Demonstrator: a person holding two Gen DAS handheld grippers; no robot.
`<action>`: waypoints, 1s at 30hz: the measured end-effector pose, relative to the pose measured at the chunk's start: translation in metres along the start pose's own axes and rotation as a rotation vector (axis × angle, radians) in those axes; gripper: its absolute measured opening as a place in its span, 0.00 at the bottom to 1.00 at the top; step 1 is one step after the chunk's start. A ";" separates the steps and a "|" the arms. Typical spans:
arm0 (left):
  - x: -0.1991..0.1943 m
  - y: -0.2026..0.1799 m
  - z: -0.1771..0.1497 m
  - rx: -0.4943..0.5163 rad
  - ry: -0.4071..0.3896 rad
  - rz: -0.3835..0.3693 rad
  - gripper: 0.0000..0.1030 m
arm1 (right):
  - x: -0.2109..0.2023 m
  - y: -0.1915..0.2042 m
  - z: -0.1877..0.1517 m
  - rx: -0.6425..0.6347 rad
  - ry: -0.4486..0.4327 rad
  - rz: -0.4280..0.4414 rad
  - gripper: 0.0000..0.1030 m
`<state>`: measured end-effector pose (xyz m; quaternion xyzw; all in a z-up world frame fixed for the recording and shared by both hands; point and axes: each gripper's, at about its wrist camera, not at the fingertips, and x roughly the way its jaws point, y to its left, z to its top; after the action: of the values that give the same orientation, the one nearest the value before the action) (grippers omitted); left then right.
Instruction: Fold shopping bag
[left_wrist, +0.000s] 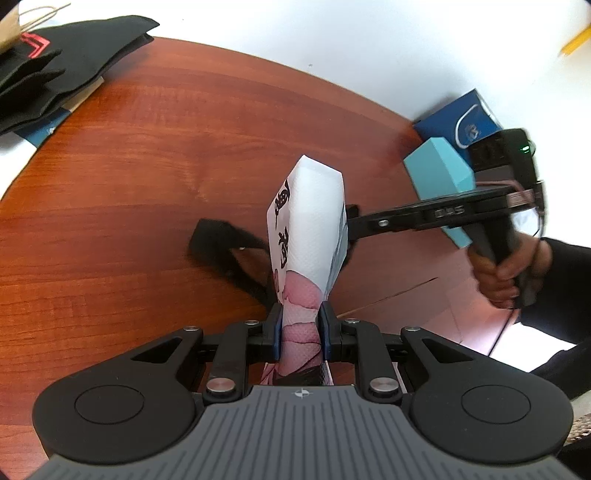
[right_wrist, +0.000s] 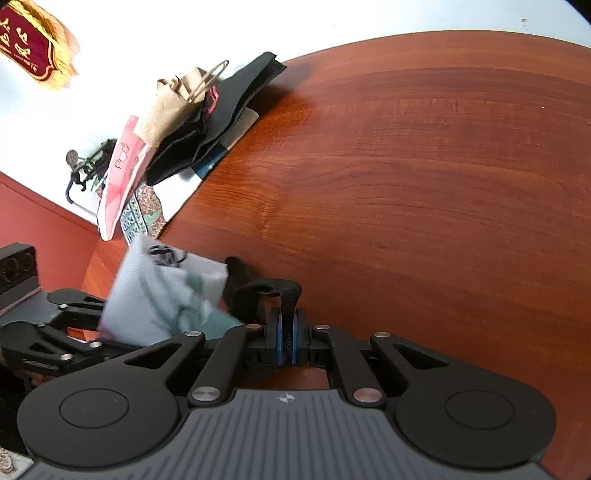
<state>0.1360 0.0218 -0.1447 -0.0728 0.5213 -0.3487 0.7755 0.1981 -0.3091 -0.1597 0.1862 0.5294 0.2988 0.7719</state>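
Observation:
A white shopping bag (left_wrist: 308, 221) with black lettering and a pink print stands up, folded narrow, from my left gripper (left_wrist: 301, 323), which is shut on its lower end. Its black strap handle (left_wrist: 225, 247) loops down onto the wooden table (left_wrist: 147, 166). My right gripper (right_wrist: 287, 326) is shut on the black handle (right_wrist: 273, 291), and in the left wrist view the right gripper (left_wrist: 351, 225) reaches in from the right behind the bag, held by a hand (left_wrist: 506, 273). In the right wrist view the bag (right_wrist: 162, 295) shows pale and blurred at left, with the left gripper's body (right_wrist: 55, 332) beneath it.
A pile of black, brown and red bags (right_wrist: 192, 122) lies at the table's far corner; the pile (left_wrist: 55, 70) sits upper left in the left wrist view. A blue bag (left_wrist: 465, 118) and a teal box (left_wrist: 439, 166) sit off the table's right edge.

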 end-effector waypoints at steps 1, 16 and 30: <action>0.001 -0.002 0.000 0.009 0.002 0.012 0.21 | -0.002 0.001 -0.002 0.010 -0.006 0.012 0.05; 0.006 -0.042 -0.009 0.352 0.027 0.139 0.20 | -0.023 -0.007 -0.020 0.247 -0.101 0.200 0.08; 0.016 -0.065 -0.017 0.603 0.115 0.146 0.20 | -0.038 -0.022 -0.061 0.327 -0.137 0.403 0.24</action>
<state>0.0951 -0.0327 -0.1334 0.2181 0.4411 -0.4343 0.7545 0.1377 -0.3525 -0.1685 0.4298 0.4693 0.3438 0.6905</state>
